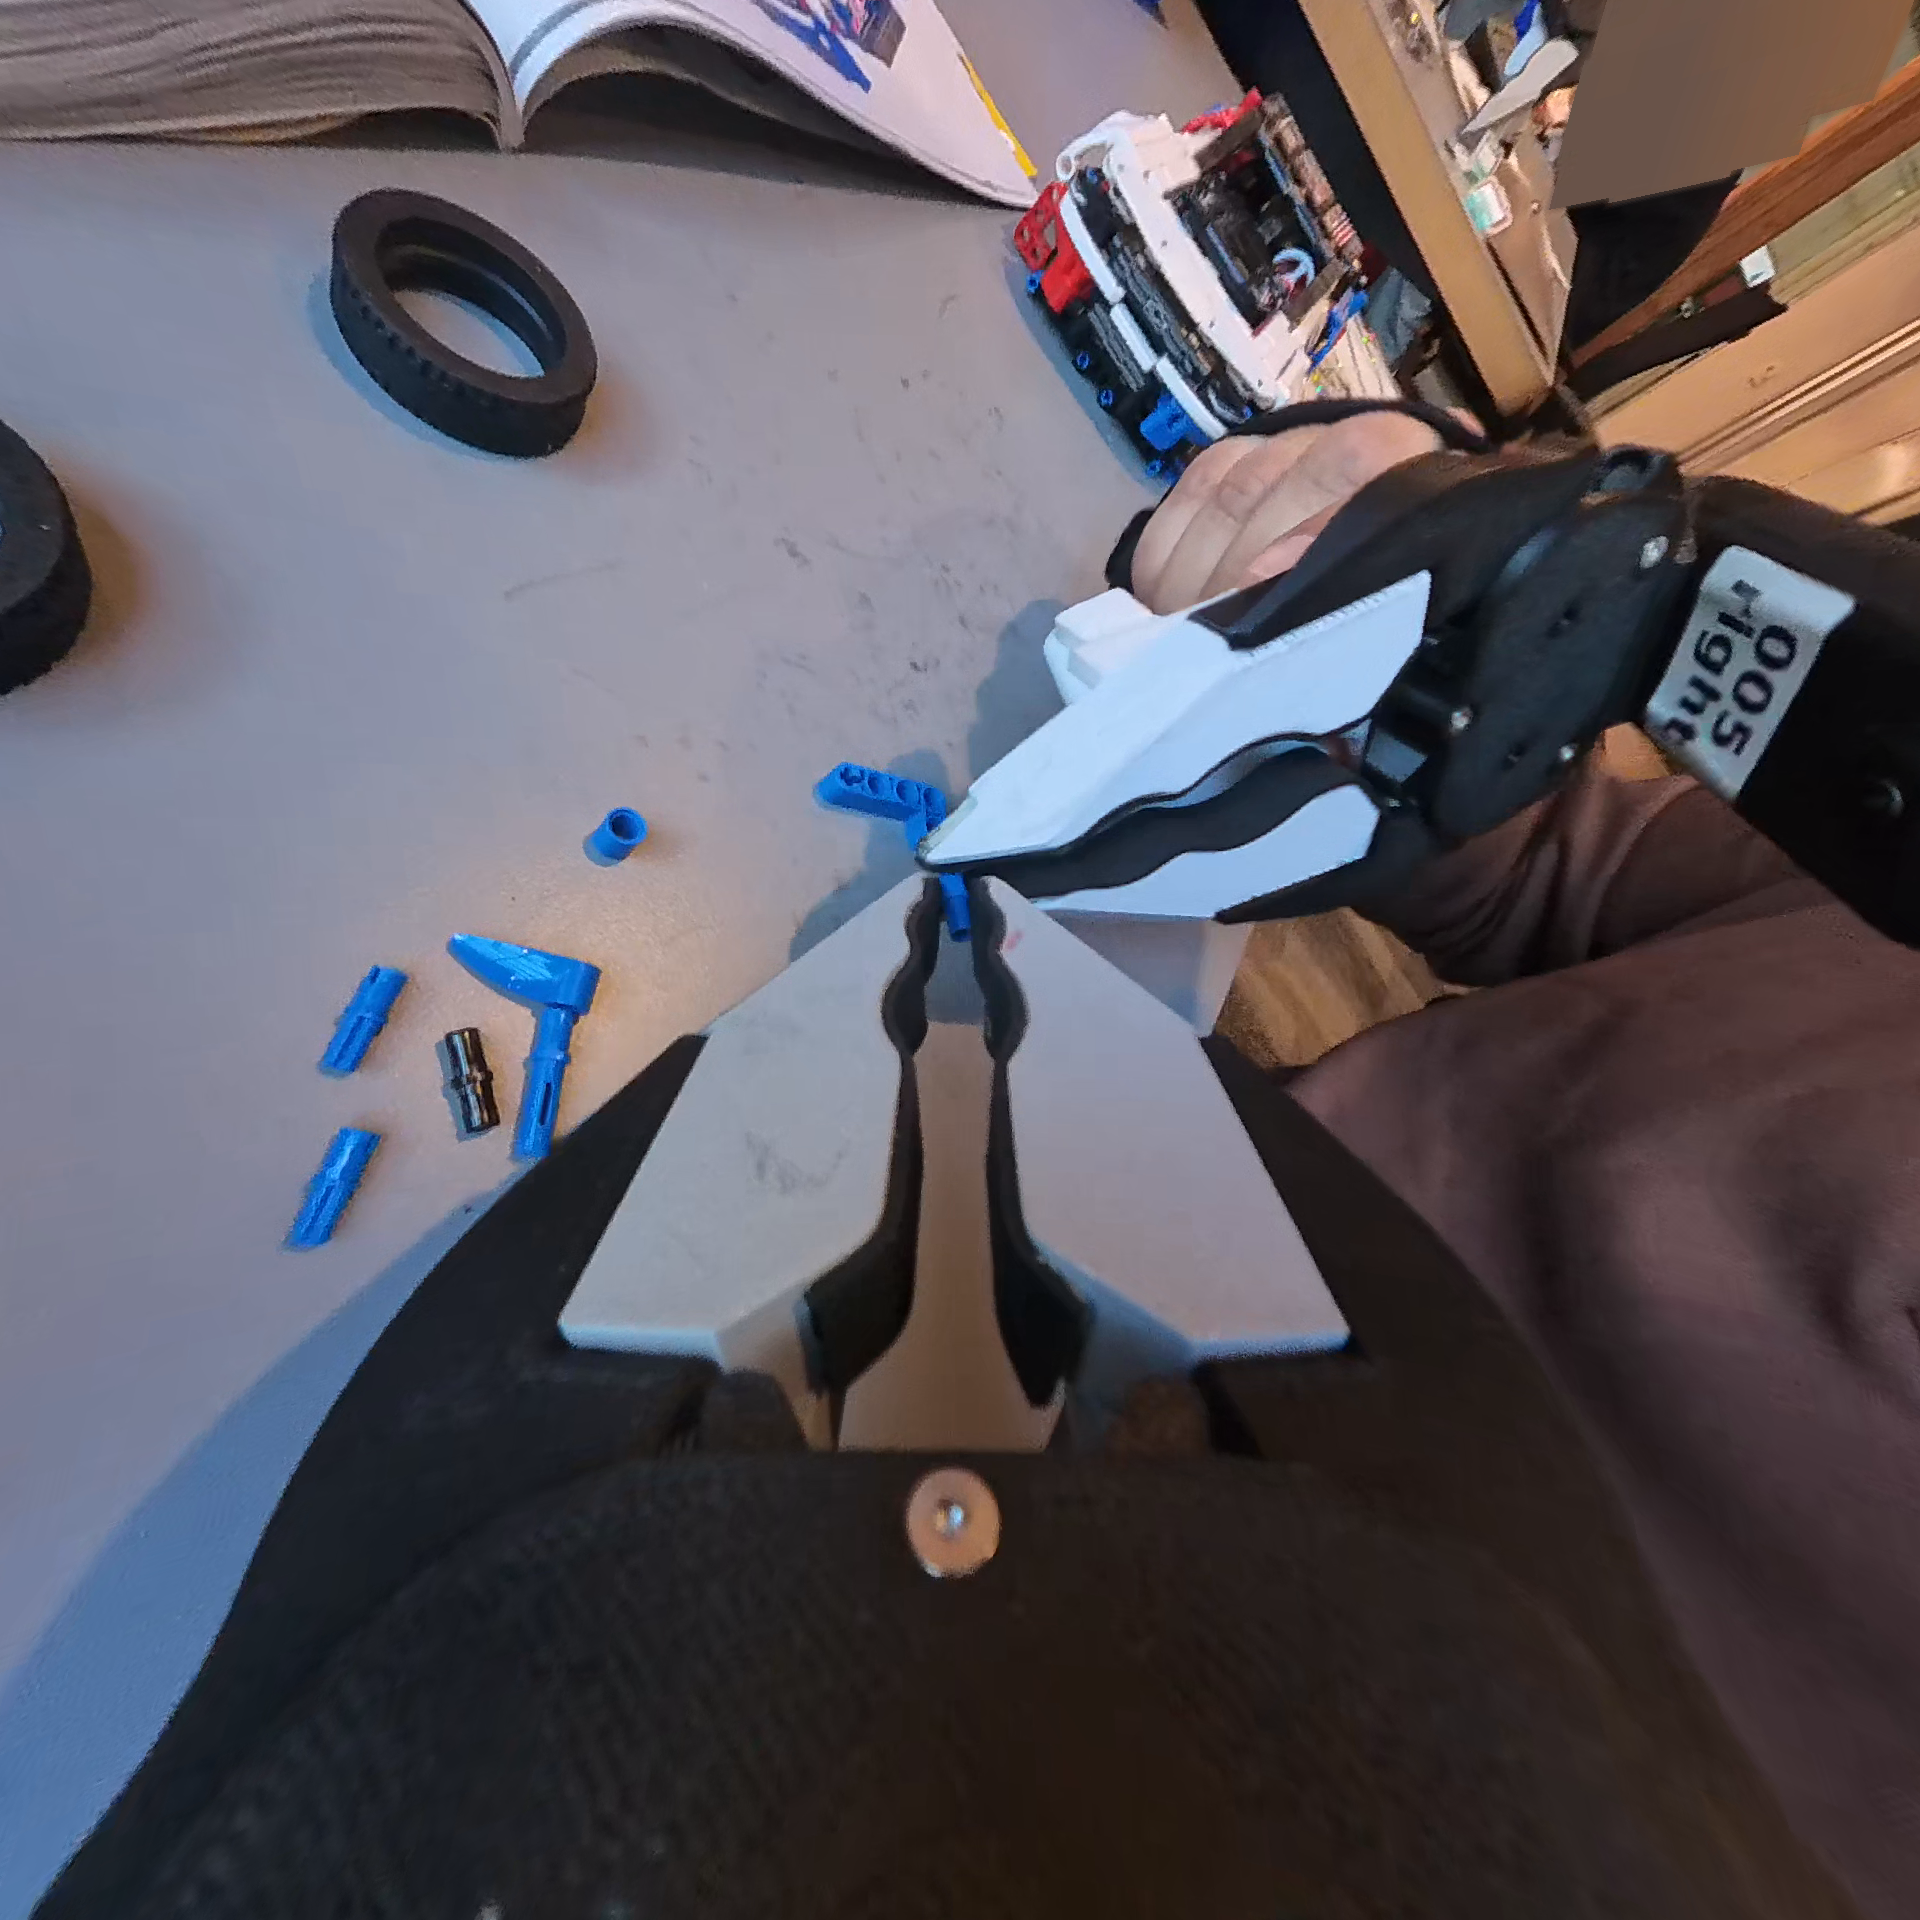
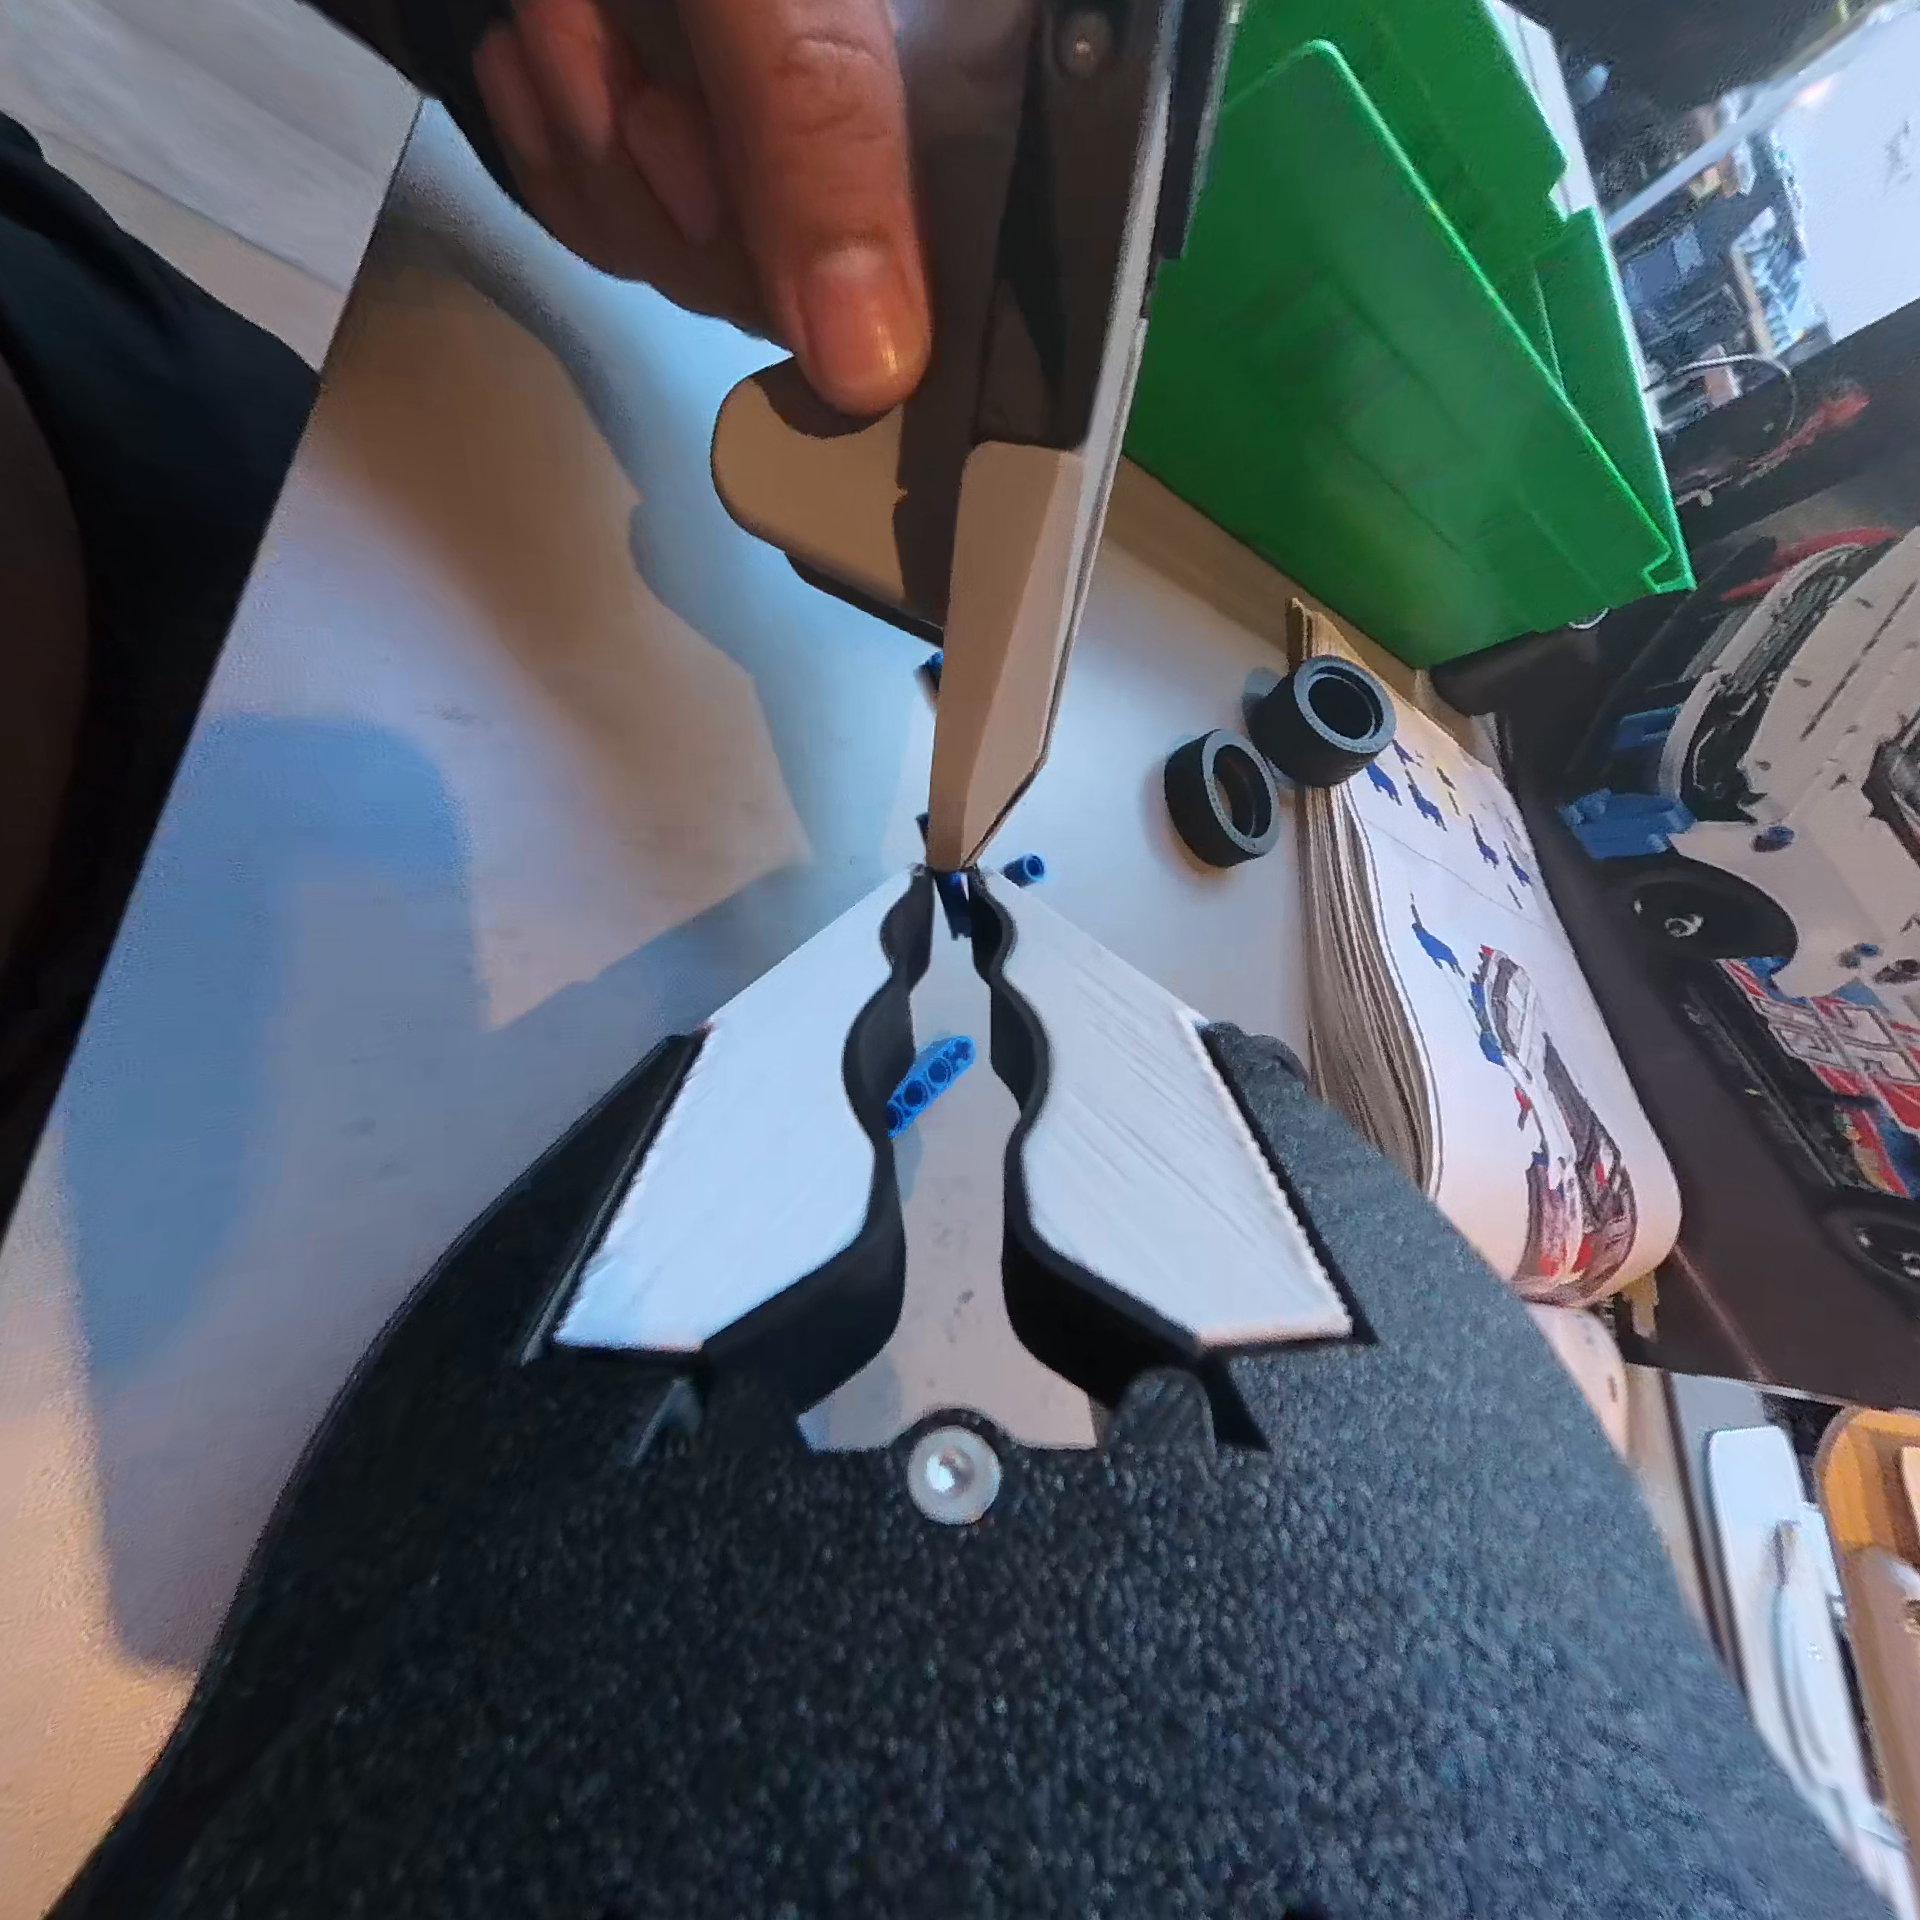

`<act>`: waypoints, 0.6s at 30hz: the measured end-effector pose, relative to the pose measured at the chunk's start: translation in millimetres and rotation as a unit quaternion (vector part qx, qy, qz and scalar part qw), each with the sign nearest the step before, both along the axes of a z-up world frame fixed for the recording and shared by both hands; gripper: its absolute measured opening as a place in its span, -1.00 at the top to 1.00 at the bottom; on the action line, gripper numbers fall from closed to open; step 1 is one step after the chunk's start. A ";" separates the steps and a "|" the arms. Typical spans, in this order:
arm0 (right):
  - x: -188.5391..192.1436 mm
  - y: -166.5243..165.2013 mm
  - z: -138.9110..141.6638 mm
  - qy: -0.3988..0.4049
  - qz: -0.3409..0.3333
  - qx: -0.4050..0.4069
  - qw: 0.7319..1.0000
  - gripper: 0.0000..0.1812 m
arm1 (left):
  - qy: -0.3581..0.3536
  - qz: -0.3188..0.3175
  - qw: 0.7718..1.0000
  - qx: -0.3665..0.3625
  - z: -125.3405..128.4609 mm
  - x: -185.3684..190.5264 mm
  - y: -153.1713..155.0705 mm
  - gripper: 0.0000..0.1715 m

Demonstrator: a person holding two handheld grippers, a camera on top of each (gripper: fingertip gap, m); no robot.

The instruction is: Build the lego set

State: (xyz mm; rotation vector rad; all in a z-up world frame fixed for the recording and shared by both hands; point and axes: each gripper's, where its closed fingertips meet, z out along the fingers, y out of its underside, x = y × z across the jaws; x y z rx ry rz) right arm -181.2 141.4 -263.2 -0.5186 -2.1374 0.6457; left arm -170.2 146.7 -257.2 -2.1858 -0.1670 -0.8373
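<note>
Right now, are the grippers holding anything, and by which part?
The left gripper pinches a small blue pin by its end. The right gripper pinches a blue piece at its tips; which part cannot be told.

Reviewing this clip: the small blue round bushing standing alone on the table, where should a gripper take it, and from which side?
Grip the blue bushing across its round outer wall, coming down from above. It stands on end with its hole facing up, and the table around it is bare, the nearest blue pins lying well apart, so both fingers should fit. Its curved wall may slip, so centre the pinch.
</note>
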 end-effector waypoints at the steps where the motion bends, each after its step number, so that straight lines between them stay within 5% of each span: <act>1: -0.6 1.1 1.3 -0.002 -0.003 -0.010 1.000 0.93 | -0.004 0.002 1.000 0.007 1.8 -0.9 1.1 0.97; 6: -8.4 17.5 5.3 -0.020 -0.045 -0.076 0.996 0.95 | -0.002 0.017 0.998 0.062 15.5 -14.5 7.1 0.91; 10: -16.8 35.9 12.3 -0.062 -0.090 -0.208 0.972 0.95 | 0.044 0.037 0.992 0.108 24.5 -35.5 10.2 0.81; 14: -22.0 39.2 25.7 -0.128 -0.086 -0.394 0.906 0.95 | 0.153 0.025 0.978 0.142 22.4 -44.3 16.8 0.78; 18: -24.4 38.7 40.0 -0.207 -0.051 -0.568 0.795 0.95 | 0.252 0.016 0.947 0.197 27.5 -44.7 30.9 0.65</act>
